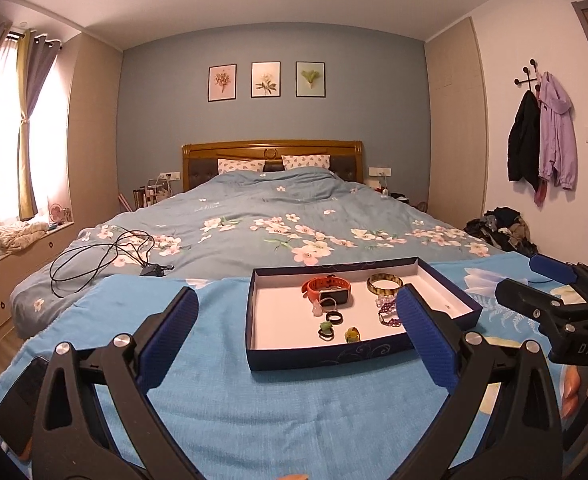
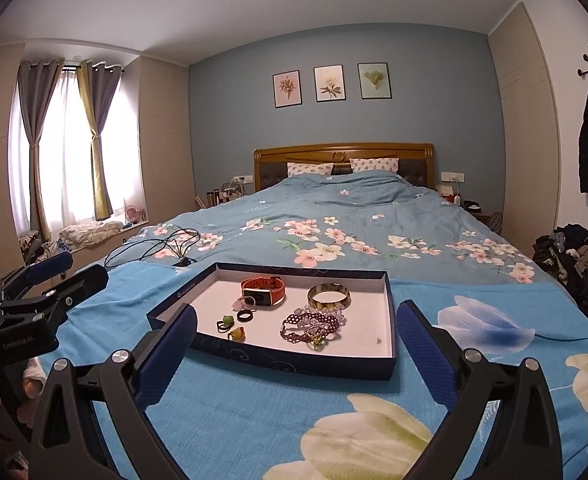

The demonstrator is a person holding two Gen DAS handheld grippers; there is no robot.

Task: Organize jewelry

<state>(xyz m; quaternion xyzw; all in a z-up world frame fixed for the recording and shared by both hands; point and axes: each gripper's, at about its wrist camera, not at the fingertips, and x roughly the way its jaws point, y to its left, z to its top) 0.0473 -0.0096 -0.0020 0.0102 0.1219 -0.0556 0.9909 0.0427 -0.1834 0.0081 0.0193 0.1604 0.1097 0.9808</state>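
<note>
Both tools spread wide, empty: left tool, right tool. Shallow navy cardboard tray on the bright-blue bedspread holds orange-strapped watch, amber bangle, purple bead bracelets, 4 small rings.

You have the tray lying on the blanket at the foot edge of the bed, with the cable behind it toward the bed's left edge. In the tray, the watch lies at the back with the bangle to its right. The bead bracelets lie in front of the bangle and the rings in front of the watch.
</note>
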